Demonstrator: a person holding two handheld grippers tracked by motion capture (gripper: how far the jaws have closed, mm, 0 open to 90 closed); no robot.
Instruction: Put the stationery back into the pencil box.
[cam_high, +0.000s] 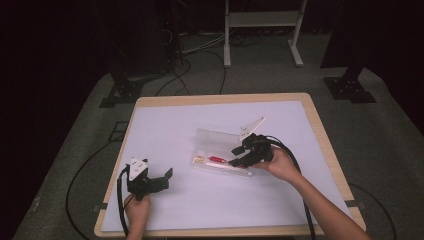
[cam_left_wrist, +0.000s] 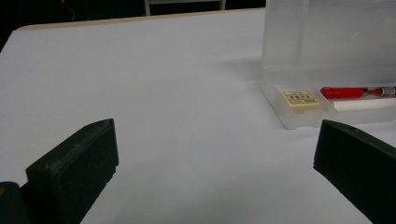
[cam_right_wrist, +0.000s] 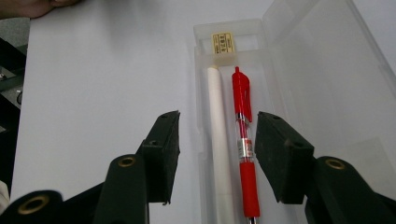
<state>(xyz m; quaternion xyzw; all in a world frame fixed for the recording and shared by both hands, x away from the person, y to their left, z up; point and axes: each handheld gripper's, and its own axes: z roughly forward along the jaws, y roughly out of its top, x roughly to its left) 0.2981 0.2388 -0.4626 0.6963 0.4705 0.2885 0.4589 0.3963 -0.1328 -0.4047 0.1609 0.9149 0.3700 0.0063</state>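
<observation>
The right gripper (cam_right_wrist: 212, 140) is held over the open clear case (cam_right_wrist: 299, 70), fingers spread astride the red pen (cam_right_wrist: 243, 140) and white stick (cam_right_wrist: 219, 140). One item should be centred before pinching. The left gripper (cam_left_wrist: 215, 154) is kept spread, idle on the counter (cam_left_wrist: 163, 93).

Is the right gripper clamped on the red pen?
No. The right gripper has its jaws apart above the open case, either side of the red pen, not pressing it.
</observation>
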